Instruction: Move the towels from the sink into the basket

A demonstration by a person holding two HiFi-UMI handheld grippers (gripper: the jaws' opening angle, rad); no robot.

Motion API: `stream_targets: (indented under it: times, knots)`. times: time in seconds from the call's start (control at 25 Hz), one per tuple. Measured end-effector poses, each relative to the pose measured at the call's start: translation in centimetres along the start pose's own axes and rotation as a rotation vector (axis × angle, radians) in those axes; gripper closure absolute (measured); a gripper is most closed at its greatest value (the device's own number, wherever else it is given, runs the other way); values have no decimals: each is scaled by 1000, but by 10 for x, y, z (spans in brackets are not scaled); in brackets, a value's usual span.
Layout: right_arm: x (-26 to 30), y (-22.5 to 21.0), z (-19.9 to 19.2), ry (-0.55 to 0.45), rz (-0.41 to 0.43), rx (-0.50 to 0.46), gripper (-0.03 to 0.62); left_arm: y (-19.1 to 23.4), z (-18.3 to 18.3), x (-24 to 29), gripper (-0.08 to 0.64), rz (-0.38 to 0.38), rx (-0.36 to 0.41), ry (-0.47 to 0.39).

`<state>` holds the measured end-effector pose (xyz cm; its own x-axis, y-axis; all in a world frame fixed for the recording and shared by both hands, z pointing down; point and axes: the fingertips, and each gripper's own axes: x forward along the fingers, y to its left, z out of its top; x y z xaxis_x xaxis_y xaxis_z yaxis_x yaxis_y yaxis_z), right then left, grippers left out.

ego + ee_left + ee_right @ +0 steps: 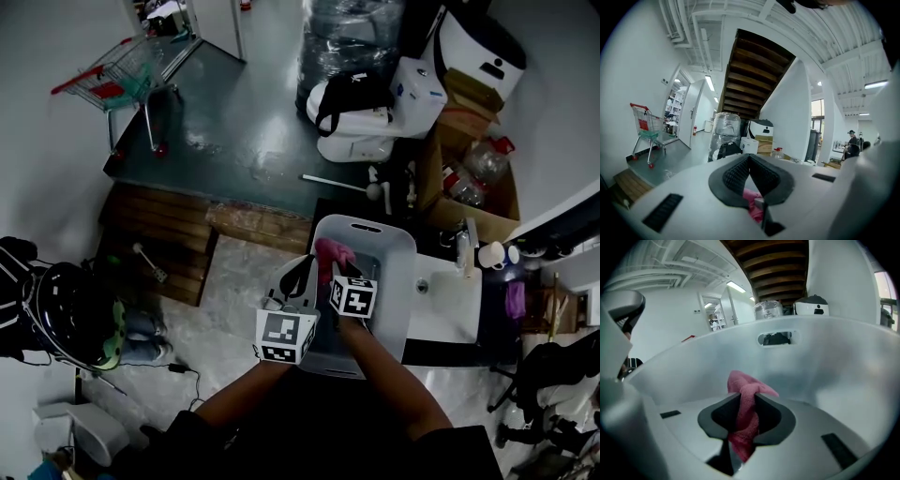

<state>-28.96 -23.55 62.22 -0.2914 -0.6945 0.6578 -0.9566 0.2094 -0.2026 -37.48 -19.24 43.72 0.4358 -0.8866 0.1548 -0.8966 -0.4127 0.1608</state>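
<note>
A: Head view is dim and underexposed. The lower half is nearly black, with just a sheen on the floor [216, 141].
B: Gripper views?
A: Brighter. Ceiling strip lights [709, 83] clip slightly. Heavy fisheye, black corners, straight lines bow. Basket [834, 362] wall looks soft and hazy, but the pink towel [743, 413] is sharp.

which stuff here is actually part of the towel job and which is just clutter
Job: pink cloth towel, pinched in the jaws of the right gripper; white plastic basket; white sink.
Lying about: red wire shopping trolley; brown cardboard box of bottles; black bag.
</note>
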Motion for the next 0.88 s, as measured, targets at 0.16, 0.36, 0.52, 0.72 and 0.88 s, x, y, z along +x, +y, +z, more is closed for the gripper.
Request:
stream_targets:
  times: [0.16, 0.36, 0.52, 0.72, 0.88]
  knots:
    - [20, -2, -11, 34, -30, 4, 489, 9, 2, 5, 557, 5, 16, 15]
    - [39, -10, -30, 65, -53, 21, 489, 15, -2, 6, 558, 19, 22, 23]
    - [54, -13, -44, 88, -53, 21, 486, 17, -2, 4, 557, 36, 12, 20]
    - [71, -10, -54, 123, -57, -7, 471, 21, -3, -2, 558, 45, 8, 30]
    - [80, 1, -61, 154, -49, -35, 425, 26, 1, -7, 557, 51, 1, 27]
